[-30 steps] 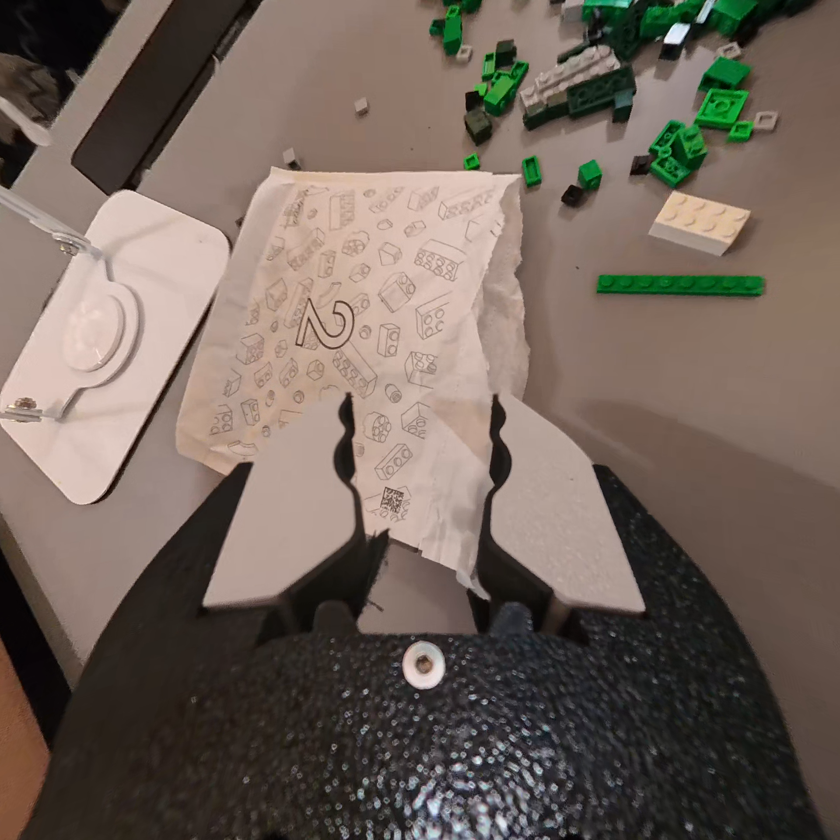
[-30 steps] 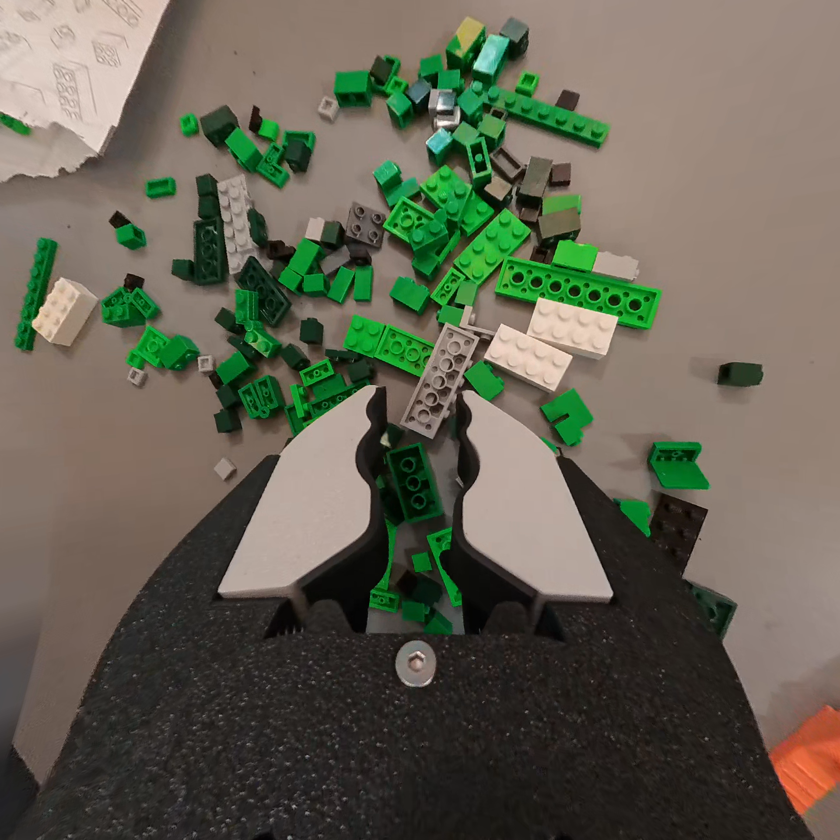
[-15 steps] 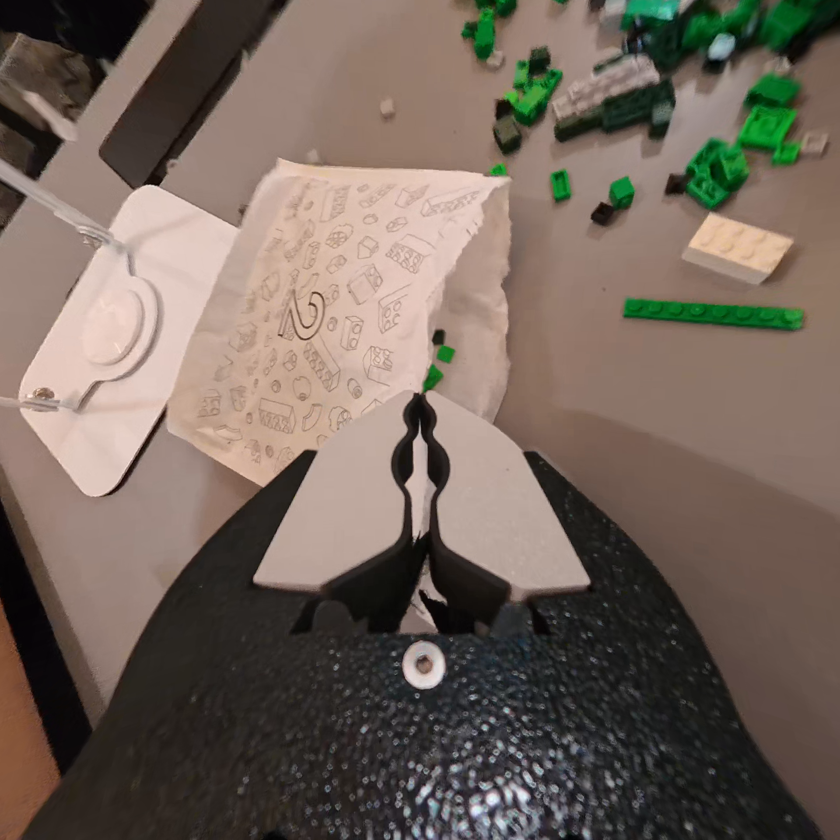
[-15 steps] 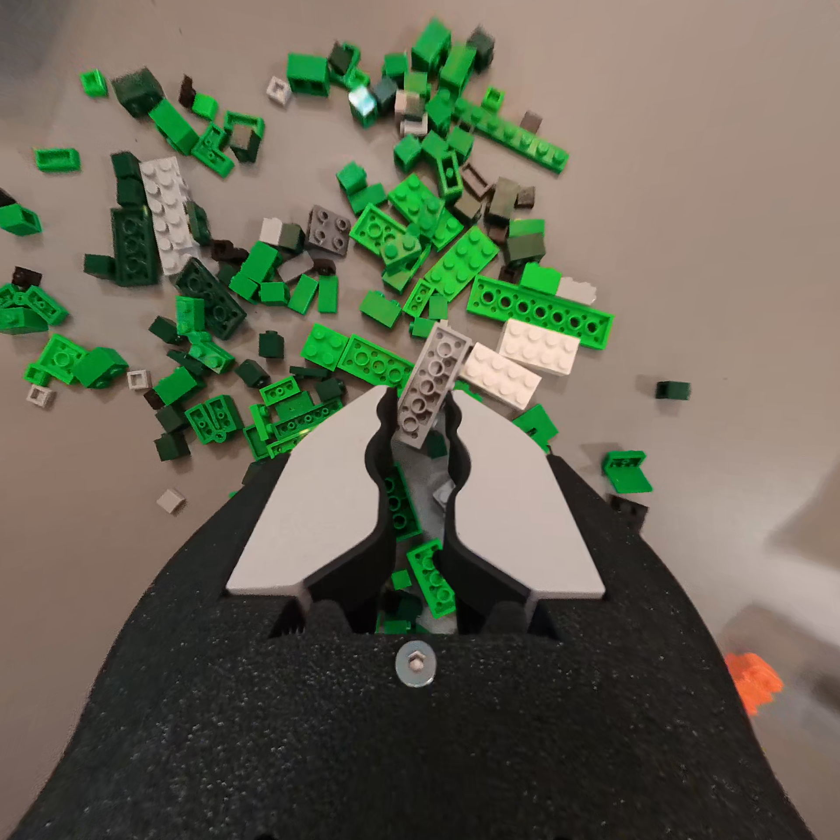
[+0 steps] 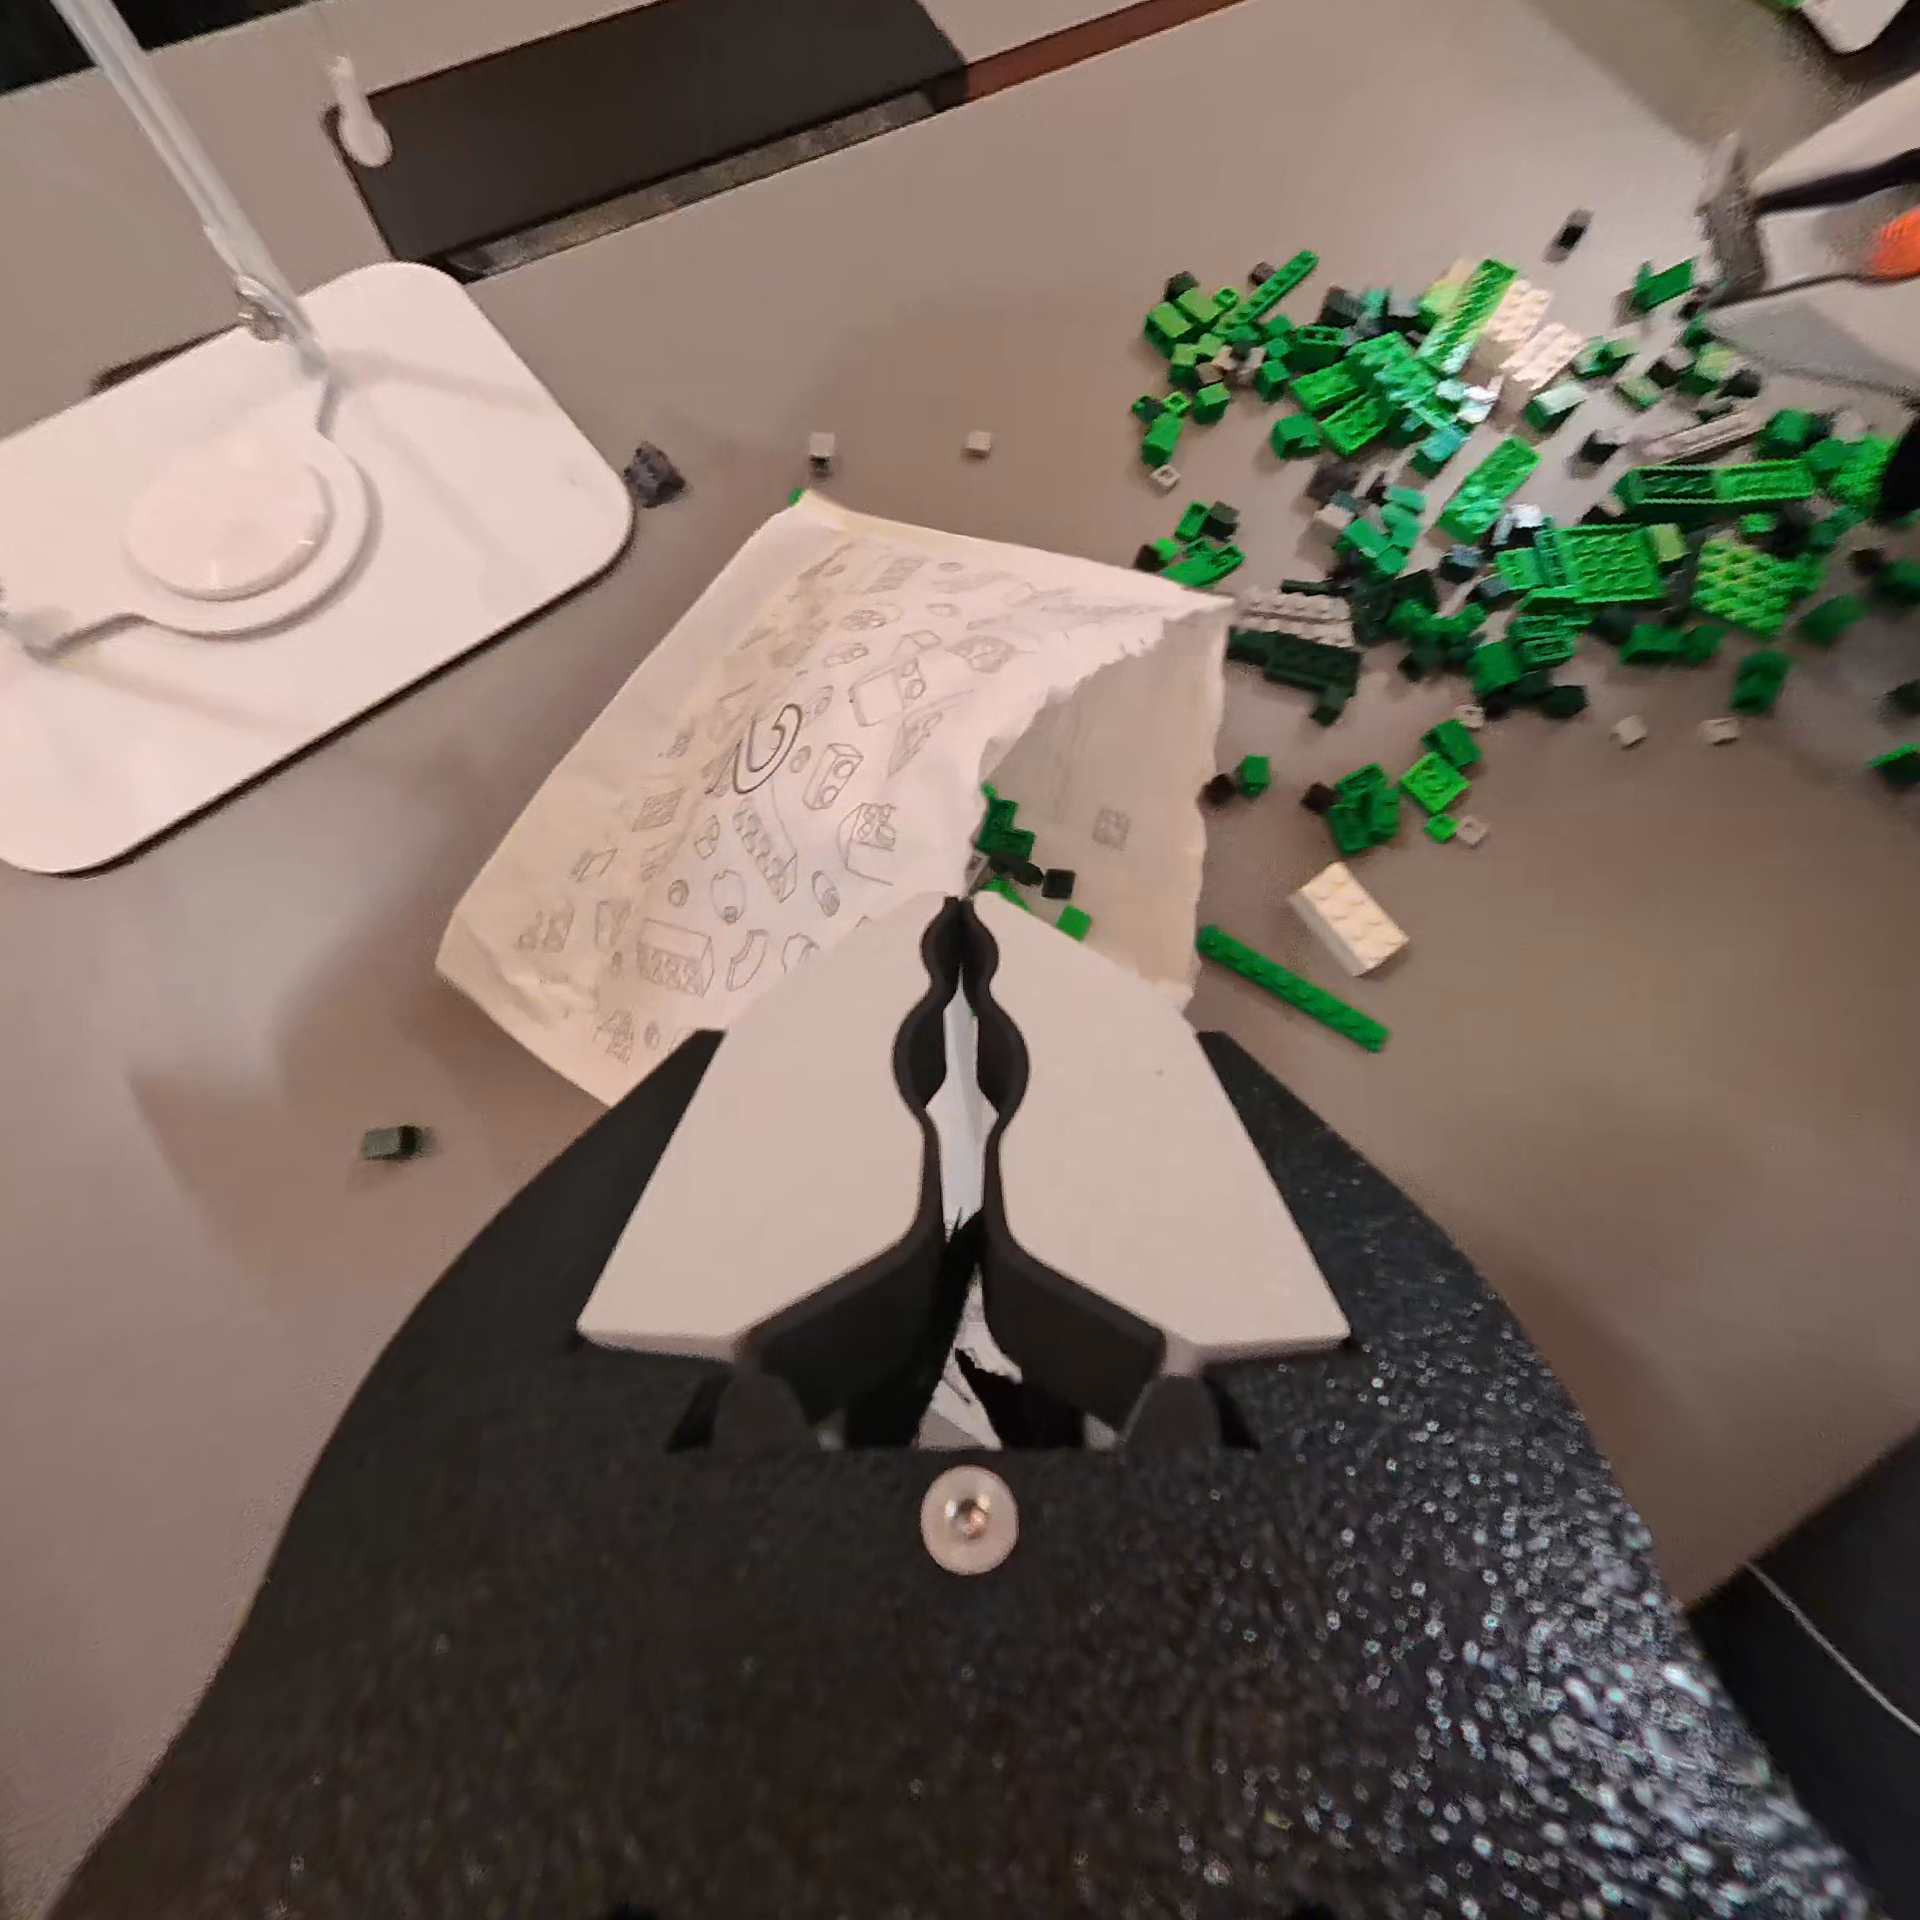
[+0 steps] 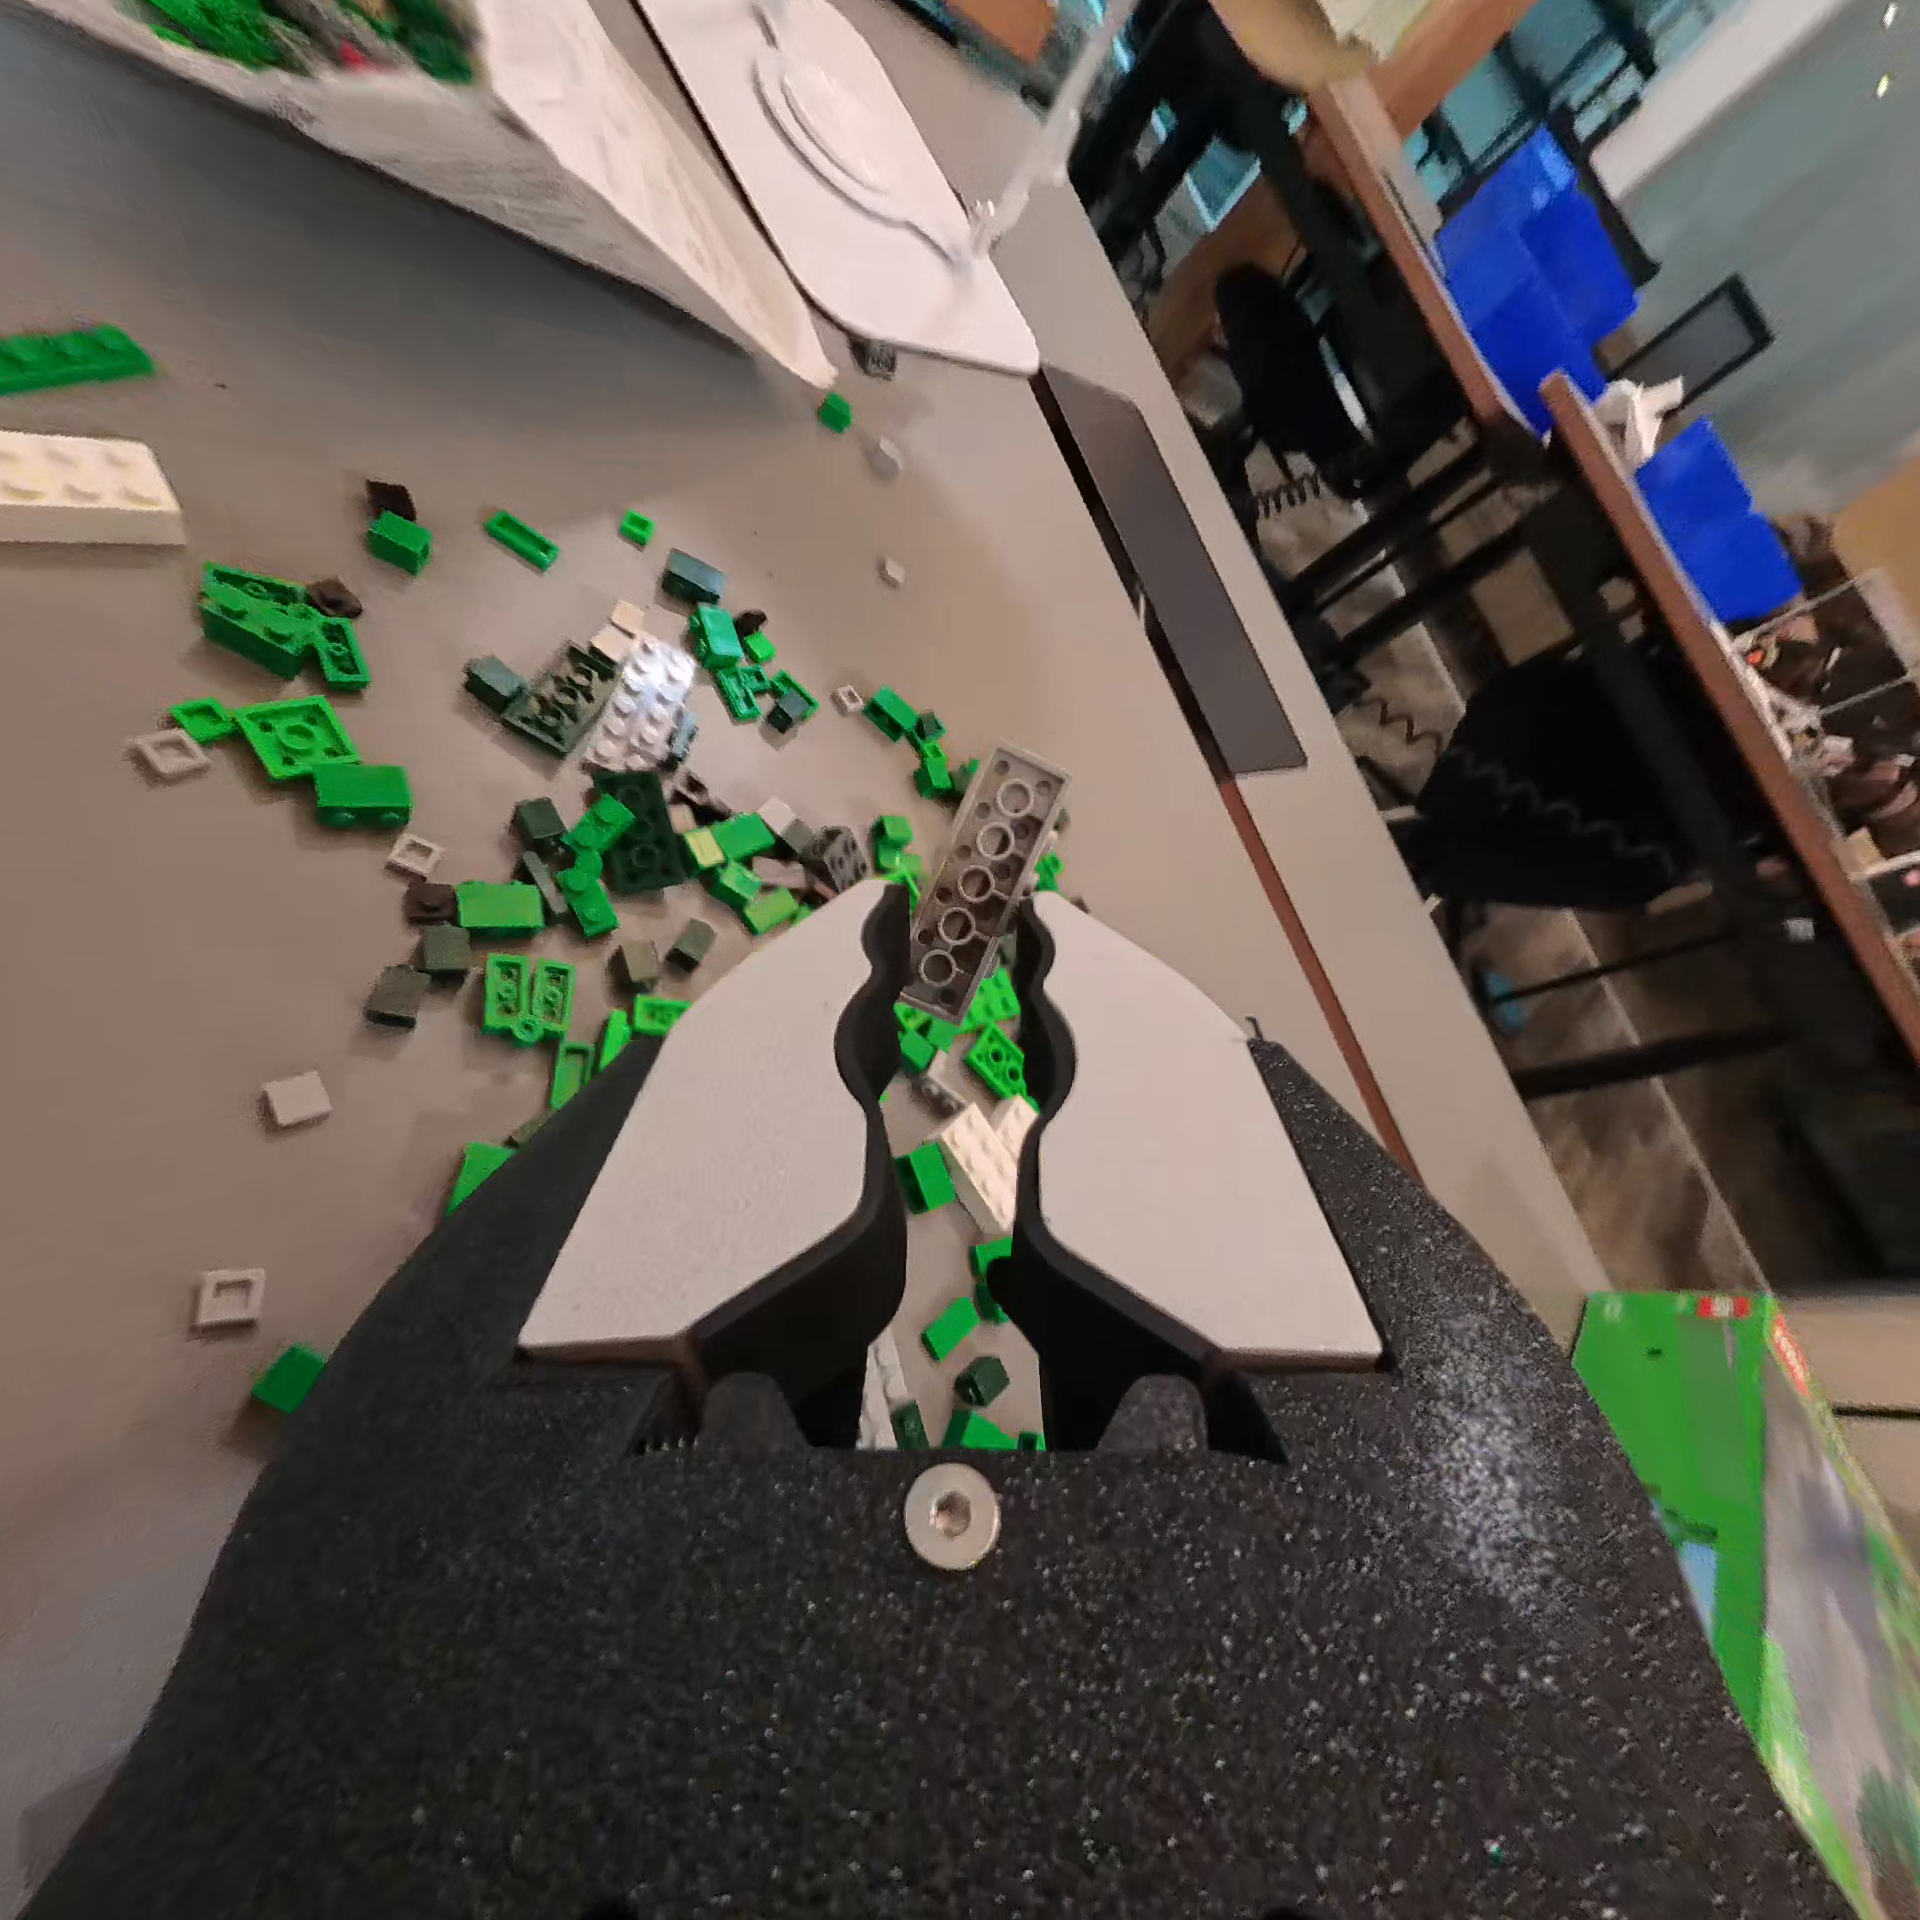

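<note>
My left gripper (image 5: 961, 920) is shut on the near edge of a white paper bag (image 5: 821, 769) printed with brick outlines. The bag is lifted, its torn mouth faces right, and small green bricks (image 5: 1013, 842) lie in the opening. My right gripper (image 6: 956, 914) is shut on a grey plate with round holes (image 6: 982, 883), held tilted above a scatter of green, white and grey bricks (image 6: 623, 821) on the grey table. The right gripper also shows blurred at the top right of the left wrist view (image 5: 1787, 208).
A white stand base with a clear arm (image 5: 260, 540) sits at the table's left. A white brick (image 5: 1349, 920) and a long green plate (image 5: 1288, 987) lie right of the bag. A green box (image 6: 1745, 1507) stands at the right. Beyond the table edge are chairs and blue bins (image 6: 1538, 260). About 30 centimetres separates my left fingertips from my right.
My left gripper has closed on the bag's edge and lifted it, and small bricks show at its mouth. My right gripper has closed on the grey plate, raised it and swung round.
</note>
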Tool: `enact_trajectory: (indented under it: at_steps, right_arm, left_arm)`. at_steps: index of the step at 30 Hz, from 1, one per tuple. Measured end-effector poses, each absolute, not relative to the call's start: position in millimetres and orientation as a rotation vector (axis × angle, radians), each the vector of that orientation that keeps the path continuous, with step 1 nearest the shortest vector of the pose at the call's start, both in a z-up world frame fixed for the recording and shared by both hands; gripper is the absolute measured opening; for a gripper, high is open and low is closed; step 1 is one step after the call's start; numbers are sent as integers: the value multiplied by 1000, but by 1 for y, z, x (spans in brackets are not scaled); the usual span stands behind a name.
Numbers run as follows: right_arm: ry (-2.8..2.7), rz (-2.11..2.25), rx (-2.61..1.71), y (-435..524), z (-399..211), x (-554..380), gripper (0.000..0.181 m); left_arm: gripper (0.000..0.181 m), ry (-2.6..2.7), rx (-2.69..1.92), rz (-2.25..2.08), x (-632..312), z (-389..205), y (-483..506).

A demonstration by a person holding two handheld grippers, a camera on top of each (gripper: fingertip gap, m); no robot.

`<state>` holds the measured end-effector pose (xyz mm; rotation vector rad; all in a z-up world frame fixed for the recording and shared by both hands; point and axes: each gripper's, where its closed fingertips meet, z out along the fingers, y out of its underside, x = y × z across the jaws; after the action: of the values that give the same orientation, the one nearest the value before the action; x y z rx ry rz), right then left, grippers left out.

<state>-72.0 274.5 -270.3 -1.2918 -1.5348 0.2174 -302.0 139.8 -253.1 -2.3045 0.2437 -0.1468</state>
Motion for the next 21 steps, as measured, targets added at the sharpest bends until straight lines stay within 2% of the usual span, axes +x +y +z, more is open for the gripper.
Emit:
enact_trajectory:
  at_steps: [9, 15, 21]
  right_arm:
    - [-1657, 480, -791, 152, -217, -173, 18]
    - [-1809, 241, -623, 137, -236, -223, 19]
    - [-1840, 208, -677, 143, -249, -236, 22]
  left_arm:
    - [0, 264, -2242, -305, -277, -241, 144]
    - [0, 281, -2176, -422, -266, -226, 138]
    - [0, 296, -2150, -442, -263, -221, 137]
